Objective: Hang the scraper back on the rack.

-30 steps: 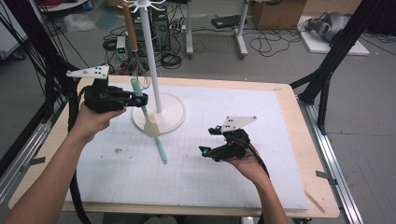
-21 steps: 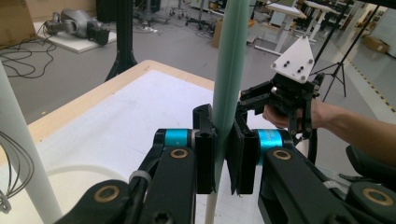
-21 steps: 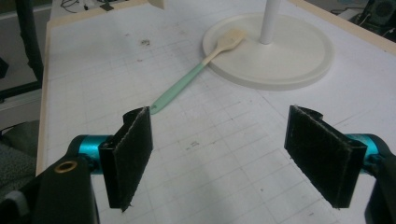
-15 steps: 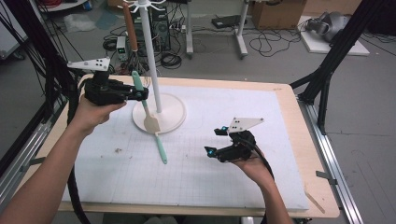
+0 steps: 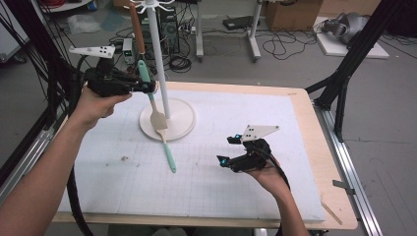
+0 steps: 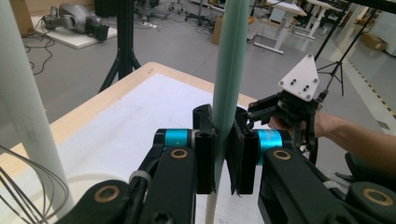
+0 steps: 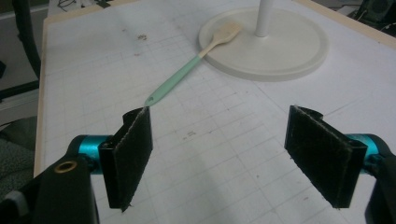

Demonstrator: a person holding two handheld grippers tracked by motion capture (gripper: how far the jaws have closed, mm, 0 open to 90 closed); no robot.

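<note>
From above, my left gripper hangs over the far left part of the worktop, jaws clamped on the mint handle of an upright spatula, whose pale blade hangs down in front of the stand's round base. The white pole rises just beside it. A second spatula lies flat, its wooden head on the base rim and its mint handle pointing toward the near edge. My right gripper rests low over the near right part of the worktop, well apart from both spatulas.

In the left gripper view, my jaws squeeze the mint handle, which stands upright between the pads. The pole rises at the left, and my right gripper shows farther off.

In the right gripper view, my jaws are spread wide with nothing between the pads. Beyond them lies the second spatula, its head on the round base.
</note>
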